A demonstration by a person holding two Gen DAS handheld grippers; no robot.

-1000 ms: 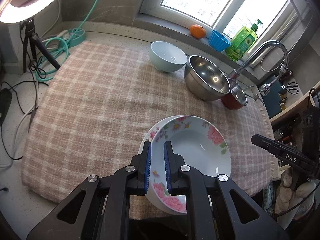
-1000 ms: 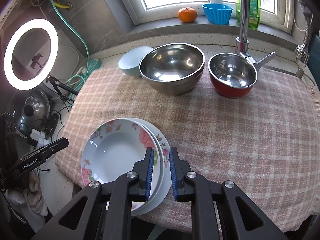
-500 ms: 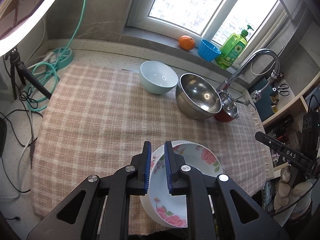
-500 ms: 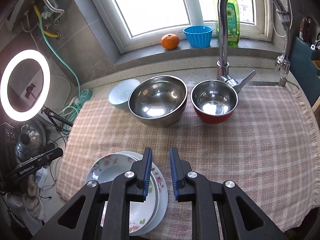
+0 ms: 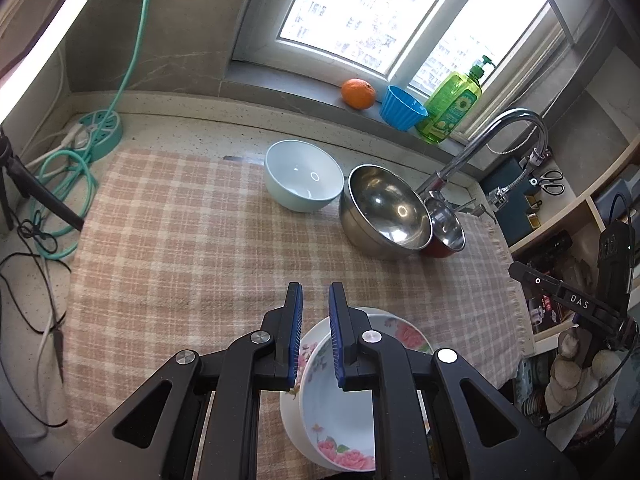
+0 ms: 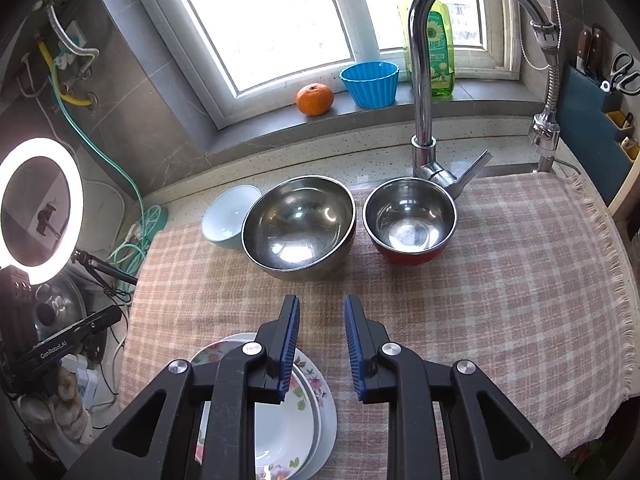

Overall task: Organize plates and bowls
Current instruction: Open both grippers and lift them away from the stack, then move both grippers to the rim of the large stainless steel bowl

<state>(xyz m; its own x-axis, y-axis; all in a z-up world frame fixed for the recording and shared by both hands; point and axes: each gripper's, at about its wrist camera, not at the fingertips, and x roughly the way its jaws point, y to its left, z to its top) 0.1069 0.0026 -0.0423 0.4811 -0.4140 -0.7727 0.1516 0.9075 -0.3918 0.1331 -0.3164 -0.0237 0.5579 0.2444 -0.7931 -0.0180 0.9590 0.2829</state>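
Two floral plates (image 5: 340,412) lie stacked at the near edge of the checked cloth (image 5: 180,240); they also show in the right wrist view (image 6: 288,420). My left gripper (image 5: 314,336) is open and empty, raised above the stack's left rim. My right gripper (image 6: 320,344) is open and empty, above the stack's right rim. At the back stand a pale blue bowl (image 5: 302,180), a large steel bowl (image 5: 384,212) and a red steel-lined bowl (image 6: 410,220); the pale blue bowl (image 6: 228,220) and the large steel bowl (image 6: 298,228) also show in the right wrist view.
A tap (image 6: 424,80) rises behind the red bowl. On the sill sit an orange (image 6: 315,99), a blue cup (image 6: 370,84) and a green soap bottle (image 6: 438,56). Cables and a green hose (image 5: 68,184) lie left of the cloth. A ring light (image 6: 40,208) stands at the left.
Both grippers have risen and pulled back from the plate stack. The right gripper's jaws have opened wider. The plates stay where they were.
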